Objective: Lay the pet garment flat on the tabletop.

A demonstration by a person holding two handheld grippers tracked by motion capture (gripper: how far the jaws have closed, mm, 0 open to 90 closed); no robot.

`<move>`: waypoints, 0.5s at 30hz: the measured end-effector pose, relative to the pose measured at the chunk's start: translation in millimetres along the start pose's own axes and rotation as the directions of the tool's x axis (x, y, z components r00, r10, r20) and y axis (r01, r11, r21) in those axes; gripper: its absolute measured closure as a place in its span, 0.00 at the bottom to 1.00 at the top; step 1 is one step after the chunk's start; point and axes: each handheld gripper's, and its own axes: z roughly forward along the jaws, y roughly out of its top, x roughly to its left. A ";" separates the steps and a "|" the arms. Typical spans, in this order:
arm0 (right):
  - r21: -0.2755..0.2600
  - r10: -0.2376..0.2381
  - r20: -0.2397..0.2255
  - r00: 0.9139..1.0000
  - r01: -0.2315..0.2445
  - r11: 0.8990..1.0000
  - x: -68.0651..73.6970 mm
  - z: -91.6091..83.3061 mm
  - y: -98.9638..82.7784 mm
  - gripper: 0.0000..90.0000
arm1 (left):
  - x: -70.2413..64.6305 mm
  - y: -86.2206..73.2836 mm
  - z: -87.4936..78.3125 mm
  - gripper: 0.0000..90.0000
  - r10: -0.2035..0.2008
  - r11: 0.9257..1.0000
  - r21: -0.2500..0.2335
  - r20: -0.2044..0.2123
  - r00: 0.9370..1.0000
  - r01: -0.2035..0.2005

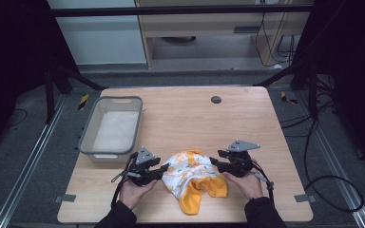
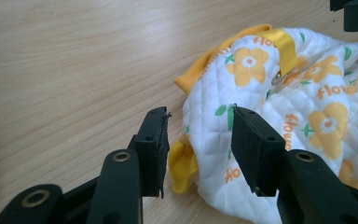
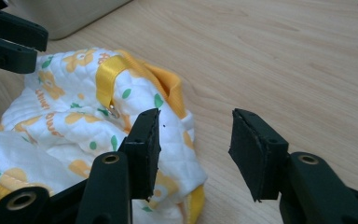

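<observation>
The left gripper has its fingers standing apart, with nothing pressed between them; in the left gripper view the left edge of the garment bulges into the gap, a yellow lining fold showing low between the pads, but the pads do not squeeze it. The right gripper likewise has its fingers spread; in the right gripper view one finger lies in front of the garment's right edge, the other stands over bare wood, and the gap between them holds no cloth.

The garment is a small quilted piece, white with orange flowers, green leaves and orange lettering, edged and lined in yellow, with a yellow ribbon loop fastened by a small metal snap. It lies crumpled on the near middle of the tabletop, between the two grippers, with a yellow flap trailing toward the near edge.

In the high view the left gripper sits just beside the garment's left side and the right gripper just beside its right side, each carried by a hand in a dark sleeve coming in from the near edge. A grey bin stands on the left of the tabletop, beyond the left gripper. A small dark round cap is set in the far middle of the wood.
</observation>
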 end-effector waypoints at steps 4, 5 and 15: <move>0.020 -0.006 -0.020 1.000 0.006 1.000 1.9 7.8 -2.1 0.60 | -1.0 -1.9 5.6 0.66 0.004 0.999 0.033 0.018 1.000 -0.005; 0.027 -0.011 -0.024 1.000 0.012 1.000 2.8 9.7 -2.6 0.61 | -1.6 -2.2 6.9 0.67 0.006 0.999 0.037 0.024 1.000 -0.007; 0.078 -0.064 -0.057 0.996 0.068 0.995 8.9 18.7 -4.7 0.85 | 0.0 -0.5 13.3 0.88 0.011 0.997 0.075 0.054 0.998 -0.015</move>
